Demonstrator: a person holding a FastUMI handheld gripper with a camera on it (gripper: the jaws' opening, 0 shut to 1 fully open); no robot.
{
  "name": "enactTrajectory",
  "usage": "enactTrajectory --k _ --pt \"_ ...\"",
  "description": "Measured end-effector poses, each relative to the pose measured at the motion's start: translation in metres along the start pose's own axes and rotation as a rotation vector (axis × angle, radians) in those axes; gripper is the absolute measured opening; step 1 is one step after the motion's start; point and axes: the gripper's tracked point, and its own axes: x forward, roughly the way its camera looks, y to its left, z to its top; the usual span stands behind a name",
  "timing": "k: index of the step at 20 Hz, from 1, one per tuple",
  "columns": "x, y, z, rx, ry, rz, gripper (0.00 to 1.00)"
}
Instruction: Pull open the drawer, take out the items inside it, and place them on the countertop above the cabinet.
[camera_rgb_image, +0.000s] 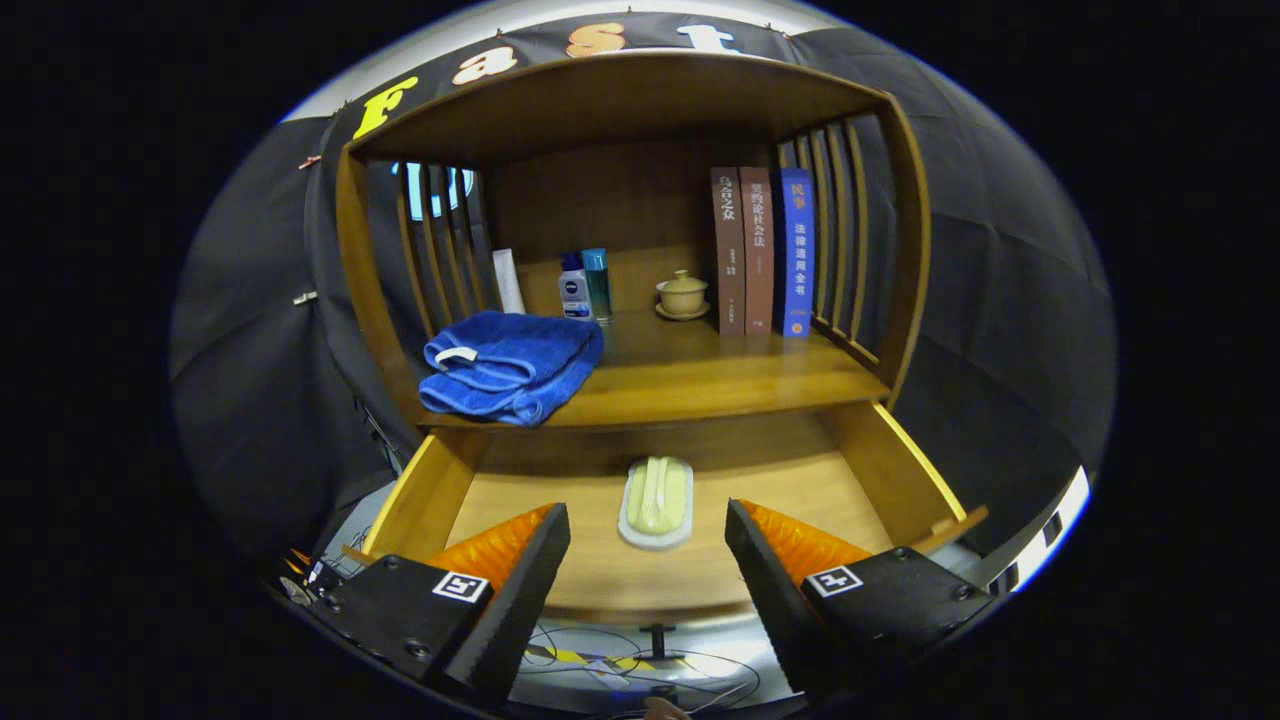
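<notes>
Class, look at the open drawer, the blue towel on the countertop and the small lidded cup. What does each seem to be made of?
Drawer: wood, smooth with a light sheen; grain shows.
Blue towel: soft terry-like cloth, folded, fuzzy nap.
Lidded cup: probably glazed ceramic, pale and glossy.
The gripper hangs open, its jaws either side of the drawer's pale item.

Dim, warm light is cast from above and in front. The desk (690, 375) is brightly lit, while a deep shadow is thrown across the back of the drawer (600, 470). Straight edges are bowed by fisheye distortion, most strongly toward 3 and 9 o'clock. The tongs (648, 545) are rendered dark but sharp.
</notes>
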Motion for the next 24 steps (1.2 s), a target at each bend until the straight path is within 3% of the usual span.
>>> enactTrajectory --k 4,14,20,24 --pt "0.052 0.0 0.011 0.028 0.096 -0.006 0.99" --pt "0.137 -0.013 -0.041 0.0 0.43 -0.068 0.97" --pt "0.157 -0.016 -0.066 0.011 0.558 -0.075 0.64" --pt "0.16 -0.014 -0.073 -0.018 0.57 -0.07 0.31"
